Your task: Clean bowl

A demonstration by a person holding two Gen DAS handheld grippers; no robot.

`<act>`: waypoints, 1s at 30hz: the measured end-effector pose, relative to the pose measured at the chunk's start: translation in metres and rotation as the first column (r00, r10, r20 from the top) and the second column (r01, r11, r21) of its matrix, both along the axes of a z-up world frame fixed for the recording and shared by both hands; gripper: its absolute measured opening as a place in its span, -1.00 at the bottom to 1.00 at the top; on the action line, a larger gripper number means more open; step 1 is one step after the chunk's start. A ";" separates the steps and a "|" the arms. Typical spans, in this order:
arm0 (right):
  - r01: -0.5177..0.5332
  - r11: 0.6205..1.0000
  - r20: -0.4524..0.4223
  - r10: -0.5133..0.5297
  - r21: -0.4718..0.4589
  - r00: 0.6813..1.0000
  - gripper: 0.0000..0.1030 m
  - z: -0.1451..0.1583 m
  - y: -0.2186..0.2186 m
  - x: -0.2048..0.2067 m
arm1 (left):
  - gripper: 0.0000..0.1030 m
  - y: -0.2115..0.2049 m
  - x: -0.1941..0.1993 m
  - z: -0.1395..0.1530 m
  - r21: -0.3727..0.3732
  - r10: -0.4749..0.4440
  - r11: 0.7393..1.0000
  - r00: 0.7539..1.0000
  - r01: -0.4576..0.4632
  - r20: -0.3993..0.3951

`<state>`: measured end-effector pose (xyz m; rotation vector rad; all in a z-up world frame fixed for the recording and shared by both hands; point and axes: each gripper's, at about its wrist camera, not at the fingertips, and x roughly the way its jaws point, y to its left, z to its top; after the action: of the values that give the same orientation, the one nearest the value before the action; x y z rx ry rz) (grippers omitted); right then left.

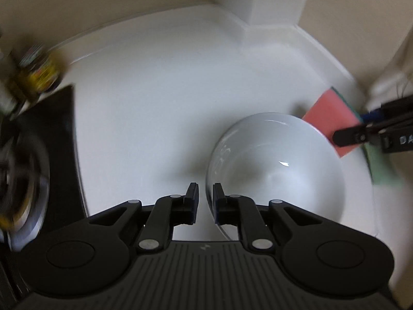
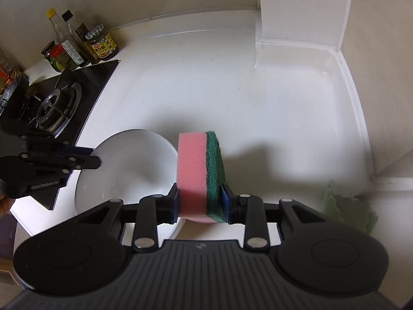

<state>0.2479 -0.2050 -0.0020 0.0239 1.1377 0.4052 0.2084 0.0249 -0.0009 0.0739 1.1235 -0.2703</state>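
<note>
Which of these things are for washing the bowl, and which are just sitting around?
For the job:
- bowl, its rim between the fingers of the left hand-held gripper
- sponge, held by the right hand-held gripper

Just lying about:
- jars and bottles in the corner
- stove burner
- green cloth on the counter

Bowl point(image 2: 129, 170): plain white. Sponge point(image 2: 198, 173): pink foam, dark green scouring layer. Counter point(image 2: 206, 90): white. Cloth point(image 2: 346, 211): pale green. Both grippers: black.
</note>
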 end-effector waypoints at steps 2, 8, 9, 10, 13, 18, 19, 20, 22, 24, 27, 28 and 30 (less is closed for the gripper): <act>-0.003 1.000 -0.002 0.003 -0.003 1.000 -0.46 0.000 0.001 -0.005 | -0.80 -0.003 -0.005 -0.003 0.007 -0.002 1.000 1.000 0.002 0.007; -0.027 1.000 -0.021 0.027 -0.008 0.999 -0.46 0.001 0.000 -0.014 | -0.92 -0.007 0.004 -0.005 0.065 -0.128 0.990 0.992 0.126 0.022; -0.033 0.999 -0.024 0.032 -0.008 0.999 -0.47 0.001 -0.001 -0.014 | -0.92 -0.010 0.008 -0.005 0.072 -0.157 0.985 0.987 0.155 0.024; -0.030 1.000 -0.023 0.030 -0.004 0.999 -0.47 0.001 -0.003 -0.012 | -0.92 -0.013 0.011 -0.006 0.079 -0.177 0.981 0.984 0.175 0.027; -0.015 1.000 -0.003 0.015 -0.003 1.000 -0.47 0.000 -0.002 -0.005 | -0.92 -0.022 0.016 -0.008 0.101 -0.216 0.972 0.975 0.210 0.045; -0.018 0.999 0.062 0.020 -0.030 0.998 -0.46 -0.001 0.009 0.009 | -0.90 -0.032 0.015 -0.008 0.123 -0.204 0.973 0.977 0.195 0.065; -0.022 0.999 0.068 0.024 -0.029 0.997 -0.46 -0.002 0.009 0.011 | -0.90 -0.032 0.013 -0.008 0.117 -0.190 0.976 0.980 0.182 0.062; -0.021 0.999 0.067 0.022 -0.025 0.997 -0.46 -0.002 0.009 0.012 | -0.90 -0.031 0.012 -0.009 0.113 -0.174 0.980 0.983 0.166 0.059; -0.023 1.000 0.066 0.024 -0.020 0.998 -0.46 -0.002 0.009 0.013 | -0.86 -0.026 0.010 -0.011 0.110 -0.124 0.987 0.992 0.119 0.038; -0.023 1.000 0.070 0.024 -0.018 0.997 -0.46 -0.002 0.009 0.011 | -0.82 -0.022 0.004 -0.012 0.102 -0.060 0.993 0.998 0.056 0.033; -0.017 1.000 0.074 0.018 -0.011 0.997 -0.46 -0.002 0.008 0.006 | -0.82 -0.020 -0.005 -0.013 0.098 -0.005 0.995 1.000 0.003 0.030; -0.019 1.000 0.073 0.020 -0.009 0.997 -0.46 -0.002 0.009 0.003 | -0.83 -0.020 -0.007 -0.014 0.103 0.002 0.995 1.000 -0.005 0.031; -0.047 0.998 0.072 0.049 -0.031 0.996 -0.46 -0.001 0.014 -0.003 | -0.84 -0.021 -0.007 -0.016 0.122 -0.006 0.993 0.999 0.000 0.045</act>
<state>0.2450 -0.1914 -0.0032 -0.0432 1.0737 0.4286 0.2010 0.0037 -0.0166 0.1892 1.0942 -0.2015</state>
